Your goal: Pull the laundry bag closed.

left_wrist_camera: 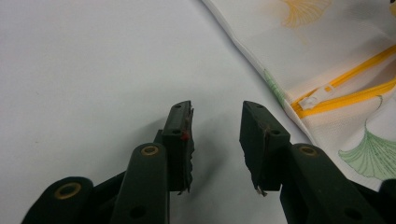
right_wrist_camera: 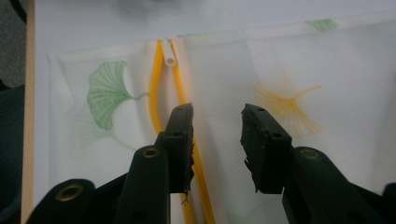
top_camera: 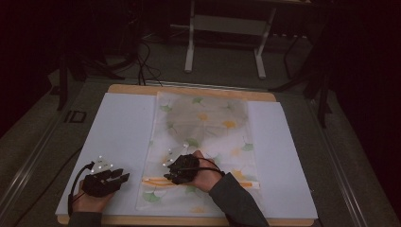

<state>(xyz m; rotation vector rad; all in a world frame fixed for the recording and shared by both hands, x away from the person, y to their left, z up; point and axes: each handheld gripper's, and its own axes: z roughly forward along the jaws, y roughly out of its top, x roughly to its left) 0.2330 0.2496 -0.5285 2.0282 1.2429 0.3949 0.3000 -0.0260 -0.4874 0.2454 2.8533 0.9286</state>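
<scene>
Right gripper point(right_wrist_camera: 215, 135) jaws apart over mesh bag's point(right_wrist_camera: 299, 70) yellow zipper point(right_wrist_camera: 156, 88), apparently not touching

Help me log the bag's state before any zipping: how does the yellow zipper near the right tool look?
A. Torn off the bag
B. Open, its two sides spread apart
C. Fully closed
B: in the right gripper view, the yellow zipper shows its two sides bowed apart below the white pull, beside the open right tool.

One mesh bag point(top_camera: 203, 142), one yellow zipper point(right_wrist_camera: 156, 88), two grippers.
</scene>
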